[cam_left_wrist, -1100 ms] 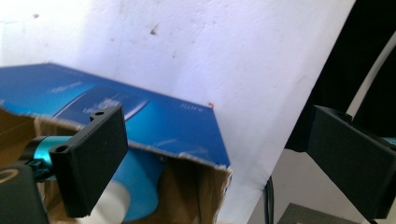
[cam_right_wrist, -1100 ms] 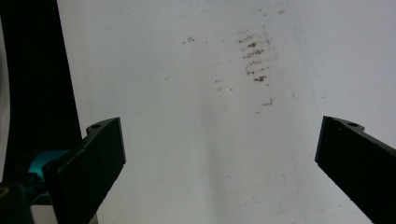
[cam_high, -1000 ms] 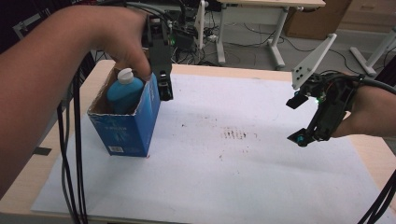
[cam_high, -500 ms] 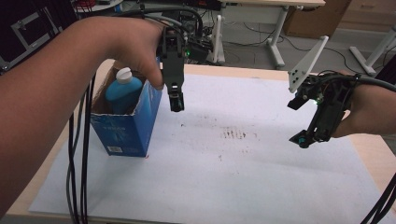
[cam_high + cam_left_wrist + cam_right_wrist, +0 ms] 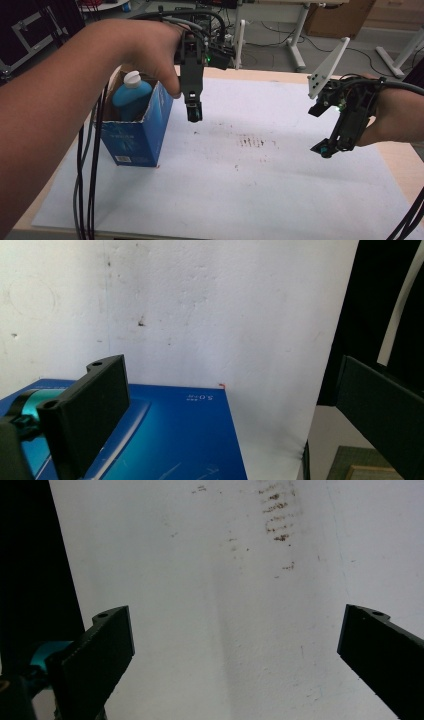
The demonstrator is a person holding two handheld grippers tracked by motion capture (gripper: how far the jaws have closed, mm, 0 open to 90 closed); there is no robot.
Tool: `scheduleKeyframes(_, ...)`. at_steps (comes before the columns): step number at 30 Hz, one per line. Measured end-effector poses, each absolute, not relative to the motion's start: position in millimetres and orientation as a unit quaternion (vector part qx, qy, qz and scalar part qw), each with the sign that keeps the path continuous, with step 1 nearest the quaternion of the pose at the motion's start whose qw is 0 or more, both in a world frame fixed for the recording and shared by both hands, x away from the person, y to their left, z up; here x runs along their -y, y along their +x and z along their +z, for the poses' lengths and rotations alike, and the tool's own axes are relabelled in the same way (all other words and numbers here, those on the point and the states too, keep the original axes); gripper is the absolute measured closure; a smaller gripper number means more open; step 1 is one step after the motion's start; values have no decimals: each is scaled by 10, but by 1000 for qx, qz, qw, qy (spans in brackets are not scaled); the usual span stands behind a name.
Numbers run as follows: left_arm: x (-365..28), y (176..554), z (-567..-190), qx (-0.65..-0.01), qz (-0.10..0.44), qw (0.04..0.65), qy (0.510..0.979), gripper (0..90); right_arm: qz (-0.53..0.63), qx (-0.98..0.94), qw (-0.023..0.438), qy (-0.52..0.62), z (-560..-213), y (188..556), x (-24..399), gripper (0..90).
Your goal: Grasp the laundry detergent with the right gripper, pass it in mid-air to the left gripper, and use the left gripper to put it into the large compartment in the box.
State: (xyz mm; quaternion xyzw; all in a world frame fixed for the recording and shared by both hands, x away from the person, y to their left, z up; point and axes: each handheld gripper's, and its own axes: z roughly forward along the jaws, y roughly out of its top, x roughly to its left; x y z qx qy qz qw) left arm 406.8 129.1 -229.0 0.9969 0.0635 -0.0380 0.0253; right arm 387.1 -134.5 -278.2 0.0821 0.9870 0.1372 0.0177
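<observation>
Apparently the blue bottle (image 5: 131, 95) stands inside the open blue box (image 5: 137, 135) at nine o'clock on the white sheet (image 5: 250, 190), and the left gripper (image 5: 194, 112), jaws wide and empty, hangs just beside the box's three o'clock edge; withdrawing well would mean lifting clear without nudging that wall. The high view shows the bottle's white cap (image 5: 133, 77); the left gripper view shows the box's side panel close up. The right gripper (image 5: 327, 148) hovers wide and empty near three o'clock.

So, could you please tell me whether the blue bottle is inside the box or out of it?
Inside. The blue bottle stands in the open-topped blue box, its white cap above the rim.
</observation>
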Motion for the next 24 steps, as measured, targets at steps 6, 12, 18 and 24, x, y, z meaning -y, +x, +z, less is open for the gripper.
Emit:
scheduleKeyframes(6, -1291, 4060, -2280, -63, -34, 24, 997, 16, 135, -987, 16, 84, -2787, 3862, 1327, 6)
scheduleKeyframes(12, -1292, 4065, -2284, -63, -34, 22, 997, 16, 133, -988, 17, 78, -2779, 3871, 1319, 6)
scheduleKeyframes(18, -1281, 4071, -2292, -63, -34, 25, 997, 16, 131, -988, 16, 83, -2782, 3872, 1315, 7)
scheduleKeyframes(24, -1272, 4087, -2297, -62, -36, 24, 997, 16, 129, -988, 15, 80, -2785, 3883, 1314, 7)
